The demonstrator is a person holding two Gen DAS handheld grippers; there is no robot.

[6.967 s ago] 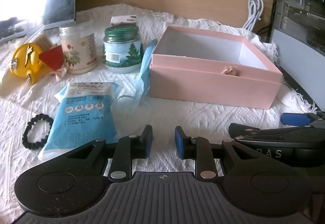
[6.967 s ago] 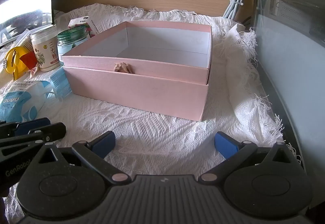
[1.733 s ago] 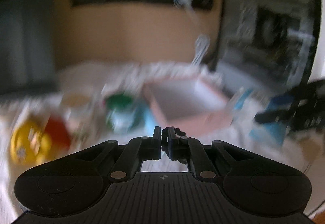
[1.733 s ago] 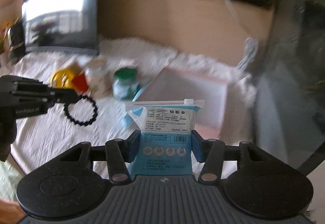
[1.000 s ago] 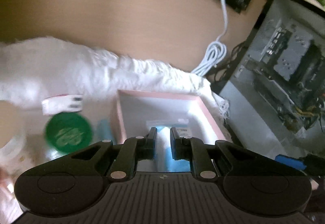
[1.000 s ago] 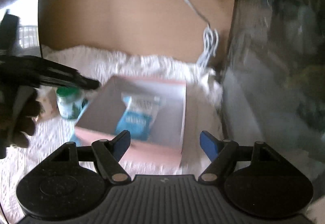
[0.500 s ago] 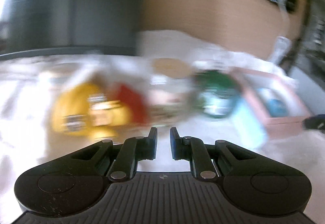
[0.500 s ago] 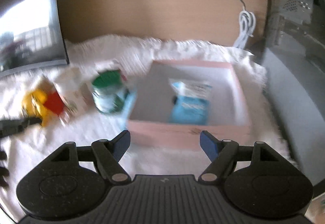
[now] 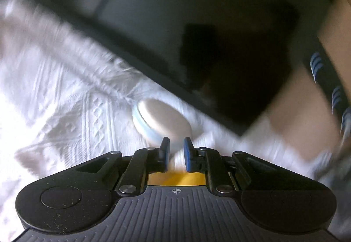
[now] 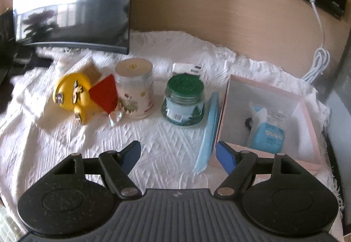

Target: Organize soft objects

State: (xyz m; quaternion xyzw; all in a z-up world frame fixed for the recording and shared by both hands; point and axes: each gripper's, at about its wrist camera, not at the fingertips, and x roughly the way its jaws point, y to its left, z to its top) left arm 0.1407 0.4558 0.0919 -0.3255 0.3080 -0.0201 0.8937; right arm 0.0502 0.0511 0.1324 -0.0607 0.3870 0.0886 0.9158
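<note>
White cloth (image 10: 166, 145) below: right gripper (image 10: 177, 155) jaws wide, empty (left gripper (image 9: 176, 154) near-closed).

White cloth (image 10: 166, 138) w/ woven zigzag pattern; pink box (image 10: 307, 108), white inside; light-blue packet (image 10: 267, 134) w/ white print; pale-blue mask (image 10: 208, 130); green-lidded jar (image 10: 183, 99); cream tub (image 10: 135, 90), floral print; yellow toy (image 10: 70, 92); red wrapper (image 10: 104, 93); blue gripper pads

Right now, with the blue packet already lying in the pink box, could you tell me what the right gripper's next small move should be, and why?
Probably ease the open right gripper forward and down onto the light-blue face mask, which leans outside the pink box while the blue packet already sits inside.
</note>
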